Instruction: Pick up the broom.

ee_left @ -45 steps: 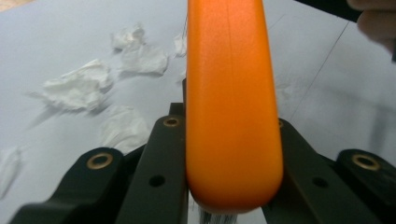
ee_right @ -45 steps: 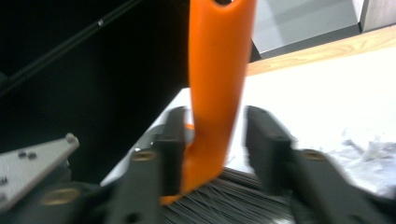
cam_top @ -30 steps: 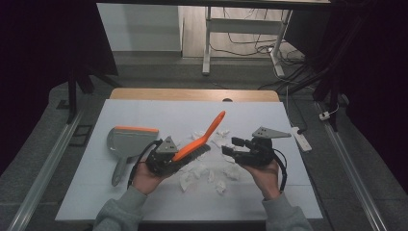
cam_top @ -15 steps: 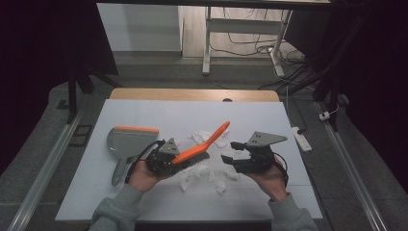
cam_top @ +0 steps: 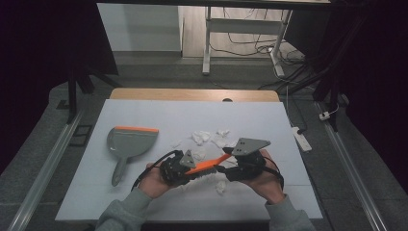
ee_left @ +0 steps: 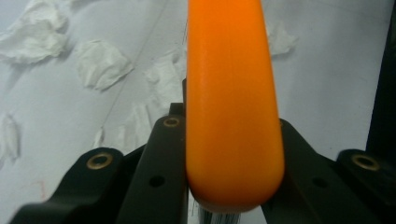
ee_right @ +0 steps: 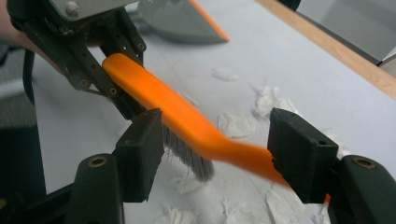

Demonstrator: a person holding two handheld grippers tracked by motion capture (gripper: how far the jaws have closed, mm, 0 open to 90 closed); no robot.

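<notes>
An orange-handled brush [cam_top: 210, 164] with grey bristles [ee_right: 187, 154] lies nearly level just above the white table [cam_top: 144, 115]. My left gripper [cam_top: 184, 167] is shut on its bristle end; in the left gripper view the orange back [ee_left: 231, 107] fills the space between the black jaws. My right gripper [ee_right: 219, 154] is open, and the brush's thin handle end passes between its jaws without touching either pad. White paper scraps [cam_top: 202, 137] lie scattered under and beyond the brush. A grey dustpan [cam_top: 130, 143] with an orange lip rests on the table to the left.
More paper scraps [cam_top: 221, 186] lie near the front of the table, by the person's hands. A wooden strip [cam_top: 192, 94] runs along the table's far edge. Beyond it stand a desk frame and cables on the floor.
The brush has dropped from a steep upward tilt to nearly level. Its handle end now sits between the right gripper's open jaws, and both hands have drawn closer together.
</notes>
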